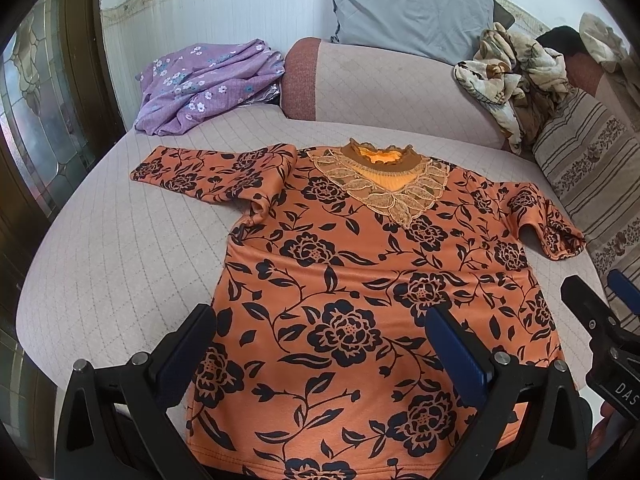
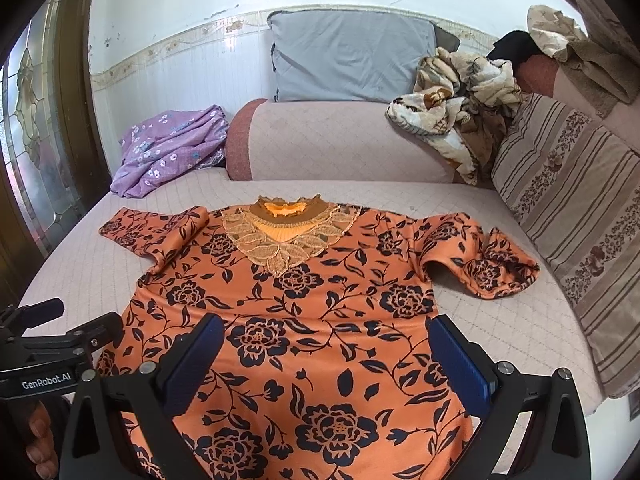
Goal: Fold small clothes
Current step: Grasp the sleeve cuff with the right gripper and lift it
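1. An orange top [image 1: 360,280] with a black flower print lies spread flat, front up, on a quilted sofa seat [image 1: 120,248], its hem towards both tongs and its lace collar [image 1: 384,184] at the far end.
2. The left tongs [image 1: 320,320] stand released, fingers wide apart, over the hem end of the top. The left finger lies just past the garment's left edge, over the seat; the right finger is over the printed cloth. Nothing sits between them but the fabric below, and whether they touch it I cannot tell.
3. The right tongs [image 2: 324,332] are likewise spread and gripping nothing, poised above the lower body of the top [image 2: 320,320]. Both blue-padded fingers are over the cloth, with the collar [image 2: 288,236] straight ahead of them.
4. In the left wrist view the right tongs show at the right edge, beside the top's right side. In the right wrist view the left tongs show at the lower left, by the garment's left hem corner, with fingertips of a hand [image 2: 38,436] below them.
5. One sleeve [image 2: 152,232] stretches out ahead and to the left of the tongs; the other [image 2: 484,260] curls ahead and to the right, its cuff bent back.
6. Beyond the collar are a purple flowered cloth [image 1: 204,84], a grey pillow [image 2: 352,56] and a crumpled blanket [image 2: 456,108].
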Demonstrator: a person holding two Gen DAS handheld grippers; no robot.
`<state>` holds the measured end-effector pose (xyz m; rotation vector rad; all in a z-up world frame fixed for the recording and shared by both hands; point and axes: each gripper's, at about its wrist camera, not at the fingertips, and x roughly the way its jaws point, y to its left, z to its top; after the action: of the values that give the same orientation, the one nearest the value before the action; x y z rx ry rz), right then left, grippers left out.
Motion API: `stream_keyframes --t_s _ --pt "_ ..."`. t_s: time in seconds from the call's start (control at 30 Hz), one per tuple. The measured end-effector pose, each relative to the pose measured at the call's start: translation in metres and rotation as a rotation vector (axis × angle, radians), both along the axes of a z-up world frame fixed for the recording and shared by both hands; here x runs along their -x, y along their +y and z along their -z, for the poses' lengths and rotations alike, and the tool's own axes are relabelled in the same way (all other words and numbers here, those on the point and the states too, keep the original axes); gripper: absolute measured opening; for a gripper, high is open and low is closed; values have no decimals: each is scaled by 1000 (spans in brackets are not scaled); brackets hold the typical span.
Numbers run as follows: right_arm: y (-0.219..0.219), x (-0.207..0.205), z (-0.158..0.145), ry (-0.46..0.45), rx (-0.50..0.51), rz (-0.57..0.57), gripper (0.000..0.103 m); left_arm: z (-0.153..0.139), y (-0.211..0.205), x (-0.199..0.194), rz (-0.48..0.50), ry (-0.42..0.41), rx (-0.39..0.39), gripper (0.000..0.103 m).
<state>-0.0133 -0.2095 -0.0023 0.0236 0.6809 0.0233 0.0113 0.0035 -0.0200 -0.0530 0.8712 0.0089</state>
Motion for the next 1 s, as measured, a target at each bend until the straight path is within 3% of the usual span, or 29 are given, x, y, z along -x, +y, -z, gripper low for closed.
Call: stream_keyframes --t_s 0.13,0.2,0.33,0.43,0.5,0.6,0.77,0.87,0.97,1.0 --pt "-6 -2 5 23 -39 -2 103 10 18 -9 -16 49 100 103" --pt "-19 -4 10 39 -107 0 103 18 34 -16 -60 73 132 103" --pt "-71 -15 22 73 -251 70 103 33 74 -29 -166 98 134 103" --pt "-123 -28 31 80 -300 164 103 46 109 -40 -246 111 124 103" --pt "-163 -45 35 84 -224 228 103 56 133 -49 -302 123 113 103" --pt "-206 -84 40 133 30 285 103 64 159 -63 -362 117 100 103" --pt "-243 -162 61 277 184 137 101 84 195 -89 -443 104 102 103" --pt "-244 -205 84 345 362 75 101 98 210 -102 -473 107 95 103" --pt "-241 -234 113 427 518 12 88 110 221 -109 -491 112 88 103" --pt "-240 -244 128 458 631 1 77 114 225 -109 -495 107 87 103"
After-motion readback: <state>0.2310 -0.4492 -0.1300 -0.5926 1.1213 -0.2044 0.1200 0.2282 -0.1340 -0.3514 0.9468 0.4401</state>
